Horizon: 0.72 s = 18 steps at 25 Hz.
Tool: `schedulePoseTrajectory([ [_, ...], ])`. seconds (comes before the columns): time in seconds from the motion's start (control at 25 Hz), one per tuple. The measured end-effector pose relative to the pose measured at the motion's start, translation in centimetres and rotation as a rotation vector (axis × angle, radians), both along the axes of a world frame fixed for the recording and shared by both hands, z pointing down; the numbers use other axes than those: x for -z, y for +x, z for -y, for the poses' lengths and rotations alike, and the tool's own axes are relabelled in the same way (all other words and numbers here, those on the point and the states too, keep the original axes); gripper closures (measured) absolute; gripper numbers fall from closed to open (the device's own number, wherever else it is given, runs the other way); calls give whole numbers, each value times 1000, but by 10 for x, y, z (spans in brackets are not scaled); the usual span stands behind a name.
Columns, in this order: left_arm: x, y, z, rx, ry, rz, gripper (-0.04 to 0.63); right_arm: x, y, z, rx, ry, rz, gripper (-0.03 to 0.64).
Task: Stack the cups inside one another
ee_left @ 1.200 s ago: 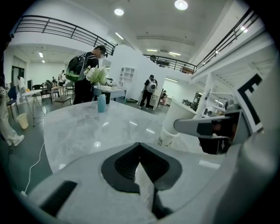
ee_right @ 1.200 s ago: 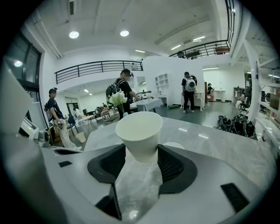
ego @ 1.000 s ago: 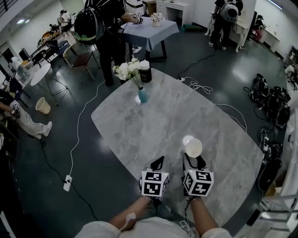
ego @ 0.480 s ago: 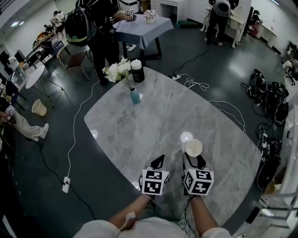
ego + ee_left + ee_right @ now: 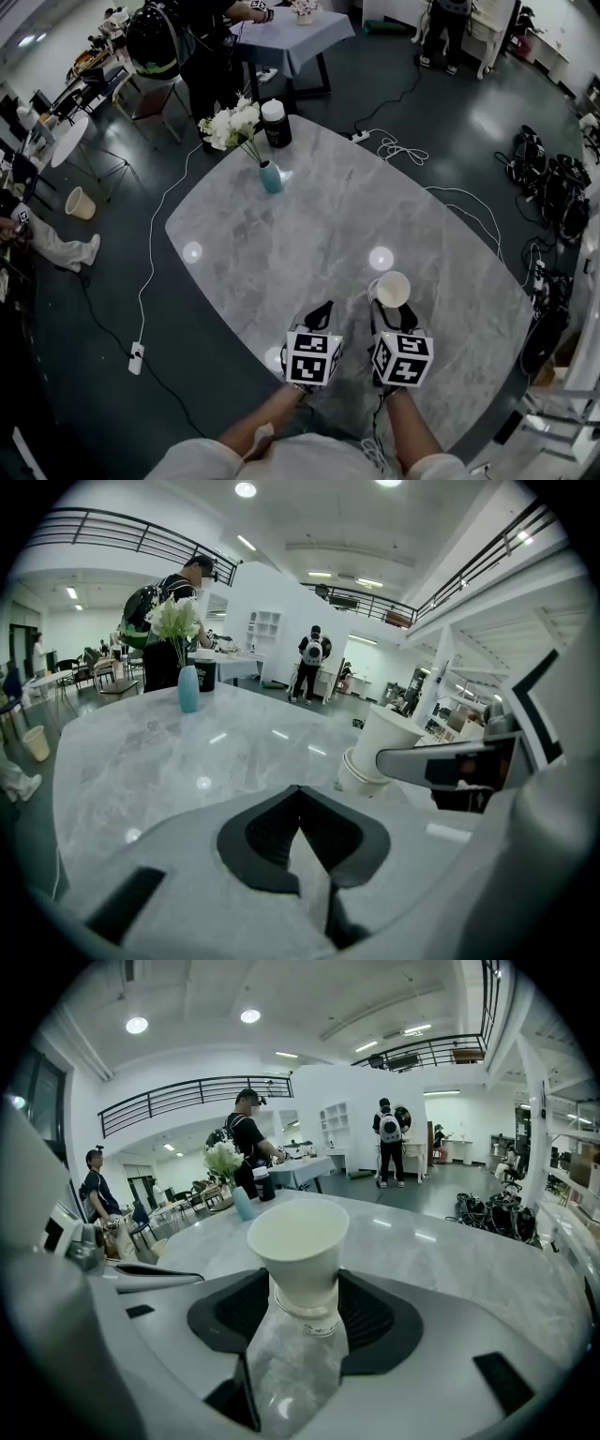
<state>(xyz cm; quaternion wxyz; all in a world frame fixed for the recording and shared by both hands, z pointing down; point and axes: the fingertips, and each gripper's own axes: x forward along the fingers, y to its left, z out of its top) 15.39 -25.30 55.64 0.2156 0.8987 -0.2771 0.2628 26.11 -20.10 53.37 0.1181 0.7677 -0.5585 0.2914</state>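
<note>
One marble table [image 5: 309,234] bore one blue vase [image 5: 271,177] of white flowers and one dark jar [image 5: 275,124] at its far left. The left gripper [image 5: 322,311] was clenched and empty. Just beside it, the right gripper [image 5: 392,317] grasped one stack of white cups [image 5: 392,289], at least two by their rims.

Two grippers near: the left gripper [image 5: 322,309] and the right gripper [image 5: 392,311]. One nested cup stack [image 5: 391,289], at least two cups — exact count unclear. Far on the one table [image 5: 319,225] — one blue vase [image 5: 270,176], one dark jar [image 5: 276,124]. Three people [image 5: 178,47] beyond it.
</note>
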Motion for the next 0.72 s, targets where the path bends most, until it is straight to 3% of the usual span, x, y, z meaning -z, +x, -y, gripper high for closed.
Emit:
schedulePoseTrajectory([
  [0.72,-6,-12,-5,16,-13,11,600,-3,-4,-3,-11,26,-3,390],
])
